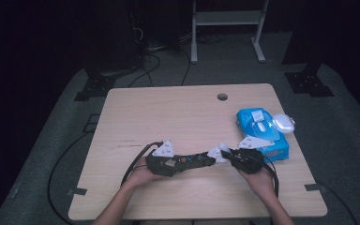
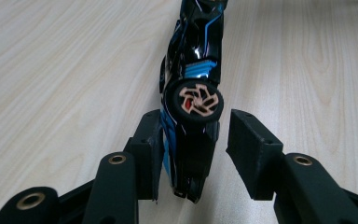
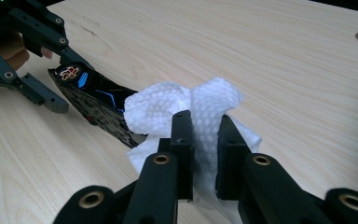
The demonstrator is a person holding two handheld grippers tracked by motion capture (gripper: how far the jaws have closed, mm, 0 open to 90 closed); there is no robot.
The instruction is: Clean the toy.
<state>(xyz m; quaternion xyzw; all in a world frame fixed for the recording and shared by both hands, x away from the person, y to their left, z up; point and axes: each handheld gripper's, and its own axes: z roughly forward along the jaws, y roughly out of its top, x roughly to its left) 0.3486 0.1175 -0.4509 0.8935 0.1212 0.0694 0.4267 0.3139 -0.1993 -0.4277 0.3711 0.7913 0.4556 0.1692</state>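
Wiping toy car [image 2: 193, 70]: left gripper [image 2: 193, 154] fingers part-open, loose round its tail; right gripper [image 3: 205, 140] clamped on wipe [image 3: 186, 105] at its nose—re-clamp before rubbing.

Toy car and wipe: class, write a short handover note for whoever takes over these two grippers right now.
Left gripper: jaws around the rear of the toy car, which is tipped on its side; one pad touches it, a gap shows at the other, so treat the hold as loose.
Right gripper: shut on a white wipe, pressed against the car's other end.
Wipe pack: at the table's right edge, lid open.
Done: wipe pulled out, wiping under way.
Left: probably regrip the car and wipe the remaining surfaces.
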